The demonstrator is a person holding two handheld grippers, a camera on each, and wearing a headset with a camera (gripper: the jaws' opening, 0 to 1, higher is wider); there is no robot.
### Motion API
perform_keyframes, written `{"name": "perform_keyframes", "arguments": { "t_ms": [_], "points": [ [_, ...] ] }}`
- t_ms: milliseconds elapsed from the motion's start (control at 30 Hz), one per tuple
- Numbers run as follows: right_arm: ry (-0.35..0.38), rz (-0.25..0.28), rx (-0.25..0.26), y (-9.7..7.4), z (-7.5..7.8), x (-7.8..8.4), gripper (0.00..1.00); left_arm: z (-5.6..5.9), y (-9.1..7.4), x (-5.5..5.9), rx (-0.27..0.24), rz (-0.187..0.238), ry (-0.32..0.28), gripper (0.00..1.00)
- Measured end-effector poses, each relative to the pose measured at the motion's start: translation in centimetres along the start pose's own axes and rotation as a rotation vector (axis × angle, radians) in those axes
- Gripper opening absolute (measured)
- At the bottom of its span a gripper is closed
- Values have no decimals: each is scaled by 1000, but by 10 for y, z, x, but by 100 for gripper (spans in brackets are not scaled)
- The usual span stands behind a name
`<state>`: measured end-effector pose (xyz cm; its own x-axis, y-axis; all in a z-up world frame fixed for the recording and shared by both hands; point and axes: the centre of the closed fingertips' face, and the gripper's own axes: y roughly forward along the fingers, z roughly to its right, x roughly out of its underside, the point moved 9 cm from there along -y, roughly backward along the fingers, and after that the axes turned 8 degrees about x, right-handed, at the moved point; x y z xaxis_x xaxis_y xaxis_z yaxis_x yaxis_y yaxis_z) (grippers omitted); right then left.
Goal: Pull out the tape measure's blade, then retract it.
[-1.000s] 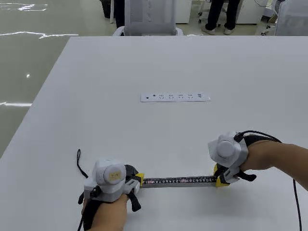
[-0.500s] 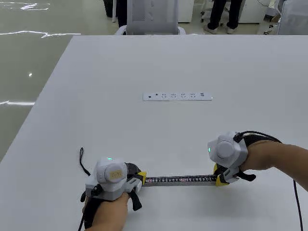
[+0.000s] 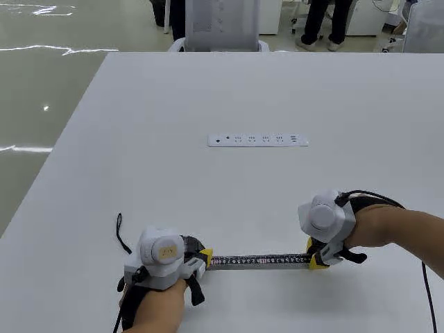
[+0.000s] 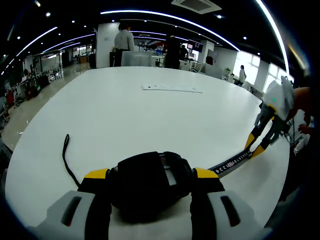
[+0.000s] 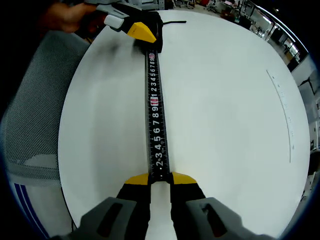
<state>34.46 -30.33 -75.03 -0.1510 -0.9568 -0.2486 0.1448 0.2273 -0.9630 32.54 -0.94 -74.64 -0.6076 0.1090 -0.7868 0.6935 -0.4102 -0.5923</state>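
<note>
The black tape measure case point(image 4: 150, 182) sits on the white table, clamped between the yellow-tipped jaws of my left gripper point(image 4: 150, 175), which is at the near left in the head view point(image 3: 198, 258). Its blade point(image 3: 260, 260) lies flat along the table, stretching right to my right gripper point(image 3: 316, 260). In the right gripper view the numbered blade point(image 5: 155, 125) runs away from the jaws toward the case point(image 5: 150, 30), and my right gripper point(image 5: 160, 177) is shut on the blade's end. A black wrist strap point(image 4: 66, 155) trails from the case to the left.
A white power strip point(image 3: 257, 140) lies mid-table, well beyond the grippers. The near table edge is close behind both hands. An office chair point(image 3: 222, 24) stands at the far edge, with people standing behind it.
Both grippers keep their hold. The blade's visible length looks about the same; the picture has shifted slightly with the head camera.
</note>
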Motion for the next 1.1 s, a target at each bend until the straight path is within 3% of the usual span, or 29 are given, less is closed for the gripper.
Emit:
{"name": "perform_keyframes", "arguments": {
  "t_ms": [1100],
  "points": [
    [37, 18, -11, 6, -2, -19, 13, -1, -1, 0, 17, -4, -15, 60]
  ]
}}
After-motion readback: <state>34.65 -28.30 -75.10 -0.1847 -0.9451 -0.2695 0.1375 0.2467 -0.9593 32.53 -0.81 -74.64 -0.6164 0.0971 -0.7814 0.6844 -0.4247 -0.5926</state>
